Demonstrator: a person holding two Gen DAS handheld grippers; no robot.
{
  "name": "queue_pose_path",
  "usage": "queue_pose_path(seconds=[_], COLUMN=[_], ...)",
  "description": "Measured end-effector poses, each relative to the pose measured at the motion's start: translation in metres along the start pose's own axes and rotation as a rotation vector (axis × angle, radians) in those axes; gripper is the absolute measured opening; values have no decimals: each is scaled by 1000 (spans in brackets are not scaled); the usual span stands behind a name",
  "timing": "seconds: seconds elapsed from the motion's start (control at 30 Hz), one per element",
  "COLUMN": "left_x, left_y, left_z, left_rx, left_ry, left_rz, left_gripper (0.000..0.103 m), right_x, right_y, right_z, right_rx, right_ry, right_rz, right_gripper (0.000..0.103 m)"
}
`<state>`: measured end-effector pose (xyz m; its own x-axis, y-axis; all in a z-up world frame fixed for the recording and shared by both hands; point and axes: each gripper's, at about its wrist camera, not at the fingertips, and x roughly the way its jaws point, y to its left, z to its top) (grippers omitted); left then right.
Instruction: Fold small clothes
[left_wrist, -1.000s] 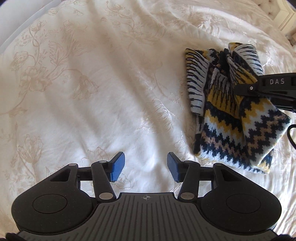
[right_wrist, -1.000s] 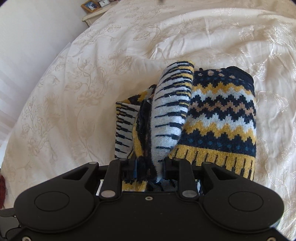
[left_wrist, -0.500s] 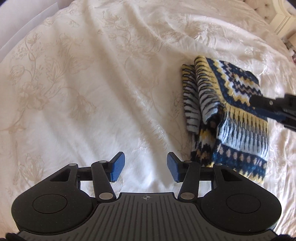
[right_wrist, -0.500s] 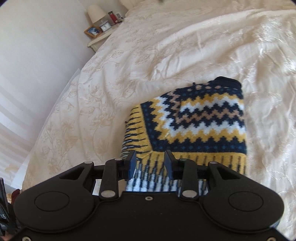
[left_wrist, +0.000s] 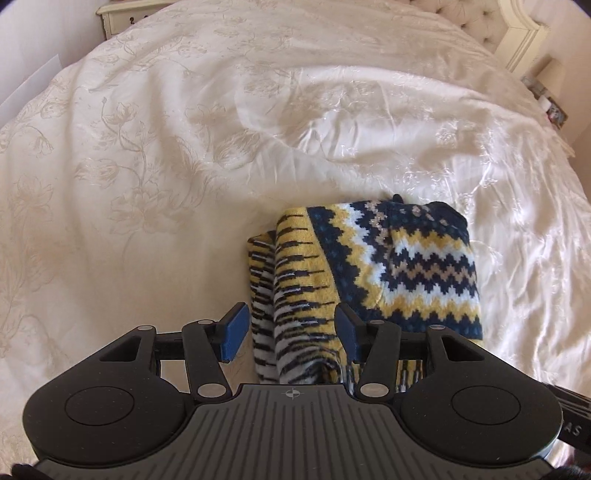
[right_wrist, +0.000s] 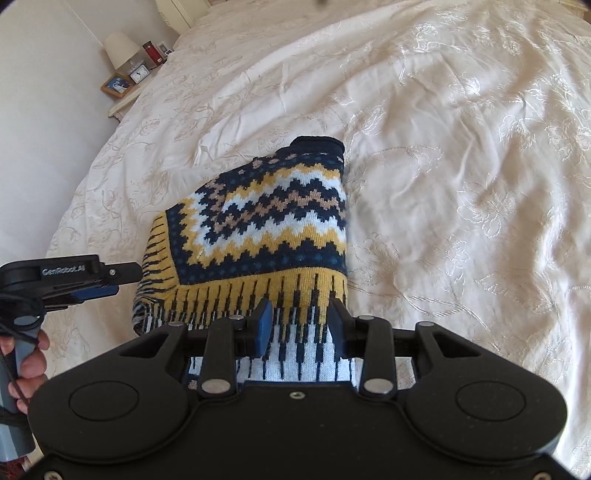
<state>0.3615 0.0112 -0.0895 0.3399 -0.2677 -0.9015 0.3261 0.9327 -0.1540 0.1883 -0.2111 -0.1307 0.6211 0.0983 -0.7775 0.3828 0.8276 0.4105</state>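
Note:
A small knitted sweater (left_wrist: 388, 266) in navy, yellow and white zigzags lies folded on the cream bedspread (left_wrist: 184, 166). My left gripper (left_wrist: 290, 328) is open at its near left edge, and the striped folded part shows between the blue pads (left_wrist: 234, 332). In the right wrist view the sweater (right_wrist: 266, 229) lies straight ahead, its striped hem under my open right gripper (right_wrist: 300, 328), which holds nothing. The left gripper (right_wrist: 122, 282) reaches in from the left toward the sweater's left edge, held by a hand (right_wrist: 26, 354).
The embroidered bedspread (right_wrist: 461, 166) spreads wide around the sweater. A nightstand (right_wrist: 125, 92) with a lamp, a clock and a picture frame stands at the far left of the bed. A tufted headboard (left_wrist: 480, 22) is at the top right.
My right gripper laid the lifted sleeve down over the sweater and opened. The left gripper moved right, from bare bedspread to the sweater's left edge.

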Motion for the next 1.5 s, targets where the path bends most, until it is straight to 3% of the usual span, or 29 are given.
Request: queue_pose_path(seconds=[0.17, 0.3, 0.33, 0.37, 0.43, 0.67, 0.83, 0.9, 1.0, 1.17, 1.33, 1.43, 1.5], left_x=[22, 29, 30, 29, 23, 5, 13, 19, 27, 35, 20, 2, -8], left_y=[11, 16, 16, 15, 15, 28, 30, 31, 33, 40, 49, 47, 44], left_z=[-2, -4, -5, -7, -12, -39, -40, -37, -34, -32, -33, -38, -45], left_rx=[-41, -89, -88, -86, -87, -131, -111, -117, -121, -134, -148, -107, -79], left_ry=[49, 59, 54, 42, -2, -58, -47, -34, -17, 4, -11, -40, -52], left_rz=[-7, -108, -140, -143, -104, -45, -38, -38, -34, -21, -33, -18, -16], left_gripper=[50, 47, 25, 11, 8, 8, 9, 9, 14, 33, 36, 37, 40], right_x=[1, 6, 8, 9, 10, 18, 43, 60, 88, 118, 89, 63, 49], right_y=[0, -2, -2, -3, -3, 1, 14, 18, 21, 27, 28, 24, 23], right_z=[3, 8, 9, 10, 12, 34, 61, 70, 78, 81, 79, 65, 49], right_rx=[-24, -30, -30, -31, -40, -116, -161, -154, -144, -218, -229, -216, -226], right_ry=[-8, -3, 0, 1, 1, -20, -57, -34, 11, 95, 38, -12, -25], right_rz=[19, 31, 32, 33, 35, 41, 80, 90, 71, 21, 22, 18, 7], right_gripper=[52, 52, 52, 52, 52, 54, 55, 55, 55, 55, 56, 66, 66])
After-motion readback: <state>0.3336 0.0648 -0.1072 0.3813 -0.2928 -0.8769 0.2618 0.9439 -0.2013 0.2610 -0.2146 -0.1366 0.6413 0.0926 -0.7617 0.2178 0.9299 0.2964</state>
